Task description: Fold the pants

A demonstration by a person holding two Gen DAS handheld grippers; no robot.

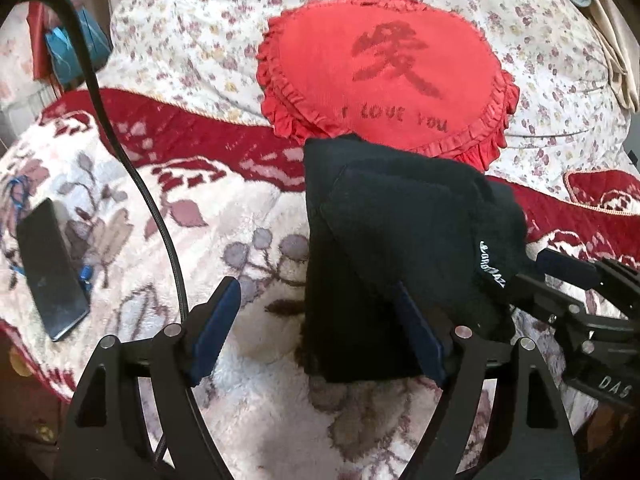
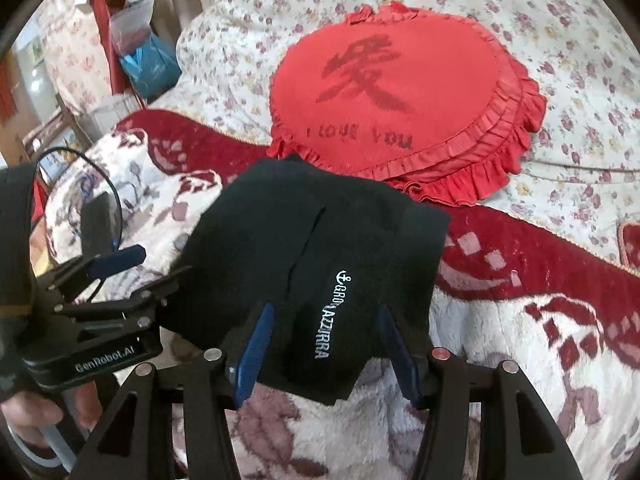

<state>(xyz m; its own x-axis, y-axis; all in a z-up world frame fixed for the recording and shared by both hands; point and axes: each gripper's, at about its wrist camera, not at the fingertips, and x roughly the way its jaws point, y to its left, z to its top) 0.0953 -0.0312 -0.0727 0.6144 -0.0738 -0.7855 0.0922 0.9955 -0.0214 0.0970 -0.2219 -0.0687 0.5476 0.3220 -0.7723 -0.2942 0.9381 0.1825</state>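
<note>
Both tilt steeply down over the bed (image 1: 248, 380): left hand-held gripper (image 1: 316, 320) spread wide, right hand-held gripper (image 2: 326, 344) apart, straddling the folded black pants (image 2: 312, 240).

"I love you" is printed on the red cushion (image 2: 400, 92); "GenRobot.AI" is marked on the left hand-held gripper (image 2: 116, 262); white lettering ending "AZZURRA" is carried by the black pants (image 2: 312, 256).
</note>
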